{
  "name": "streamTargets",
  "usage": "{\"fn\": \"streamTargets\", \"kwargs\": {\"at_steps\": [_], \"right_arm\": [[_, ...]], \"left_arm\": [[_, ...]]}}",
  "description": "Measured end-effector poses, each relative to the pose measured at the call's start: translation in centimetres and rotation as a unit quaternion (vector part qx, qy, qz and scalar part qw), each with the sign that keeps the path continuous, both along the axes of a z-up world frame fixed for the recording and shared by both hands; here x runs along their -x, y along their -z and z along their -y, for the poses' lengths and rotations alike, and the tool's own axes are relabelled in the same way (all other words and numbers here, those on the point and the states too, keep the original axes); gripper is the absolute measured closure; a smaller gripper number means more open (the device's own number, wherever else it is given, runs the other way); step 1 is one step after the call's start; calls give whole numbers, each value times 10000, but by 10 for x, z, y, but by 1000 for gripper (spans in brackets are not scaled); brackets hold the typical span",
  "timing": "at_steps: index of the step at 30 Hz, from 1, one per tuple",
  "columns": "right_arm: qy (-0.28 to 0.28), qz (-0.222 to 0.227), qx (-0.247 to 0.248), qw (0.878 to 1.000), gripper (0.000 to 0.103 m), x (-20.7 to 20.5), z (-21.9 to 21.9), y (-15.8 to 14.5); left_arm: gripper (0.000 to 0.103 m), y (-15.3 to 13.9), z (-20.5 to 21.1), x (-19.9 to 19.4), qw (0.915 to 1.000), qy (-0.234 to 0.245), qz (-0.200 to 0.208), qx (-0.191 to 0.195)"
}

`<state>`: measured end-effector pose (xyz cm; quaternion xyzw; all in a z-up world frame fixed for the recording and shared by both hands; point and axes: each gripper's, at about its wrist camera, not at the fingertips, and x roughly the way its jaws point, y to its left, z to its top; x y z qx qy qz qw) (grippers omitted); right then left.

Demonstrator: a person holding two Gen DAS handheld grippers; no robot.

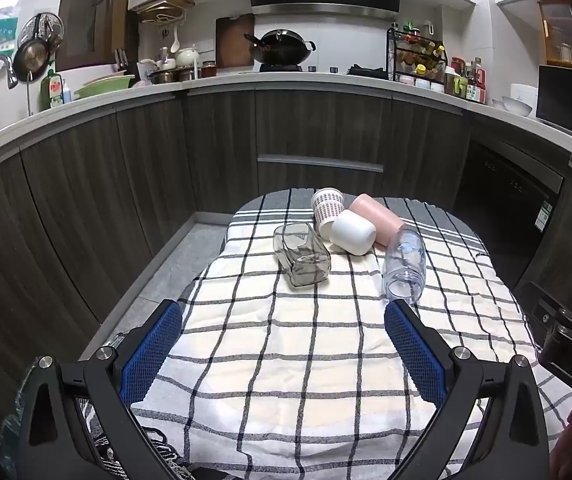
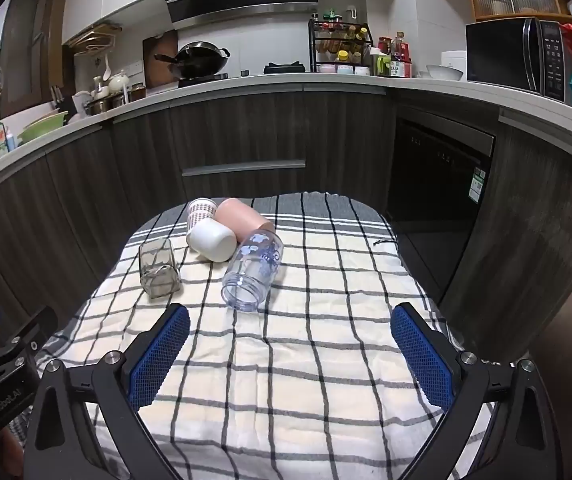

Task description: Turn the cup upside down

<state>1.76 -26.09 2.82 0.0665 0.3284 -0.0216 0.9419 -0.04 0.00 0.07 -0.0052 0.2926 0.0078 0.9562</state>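
Observation:
Several cups lie on their sides on a checked cloth (image 1: 286, 340) (image 2: 306, 352). A square smoky glass (image 1: 302, 258) (image 2: 157, 268) lies at the left. A clear cup with blue print (image 1: 404, 266) (image 2: 253, 270) lies with its mouth toward me. A white cup (image 1: 352, 234) (image 2: 211, 242), a pink cup (image 1: 380, 216) (image 2: 243, 216) and a dotted paper cup (image 1: 327, 210) (image 2: 199, 212) lie behind. My left gripper (image 1: 283, 340) and right gripper (image 2: 290, 344) are open and empty, short of the cups.
The cloth covers a small table with floor (image 1: 181, 256) at its left. Dark wood cabinets (image 1: 318, 136) and a dishwasher (image 2: 438, 184) stand behind. The other gripper shows at the frame edge (image 1: 570, 344) (image 2: 1, 364).

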Motion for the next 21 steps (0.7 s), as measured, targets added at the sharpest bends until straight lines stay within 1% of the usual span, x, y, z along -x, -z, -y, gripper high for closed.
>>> {"fn": "streamTargets", "kwargs": {"at_steps": [4,5,7,8,15,21], "right_arm": [[2,8,40,10000,2,0,-1,0],[2,14,23,10000,2,0,0,0],[2,22,10,10000,2,0,0,0],[5,27,6,10000,2,0,0,0],[29,67,23,10000,2,-1,7,-11],[37,87,24,10000,2,0,6,-8]], "left_arm": [[0,1,4,-3,10000,57,-10,-42],[0,2,1,1,9999,33,87,72],[0,0,-1,0,9999,37,84,73],[0,0,1,0,10000,39,71,-1],[0,-1,-1,3,10000,40,82,-21],[0,1,-1,2,10000,31,45,-25]]}}
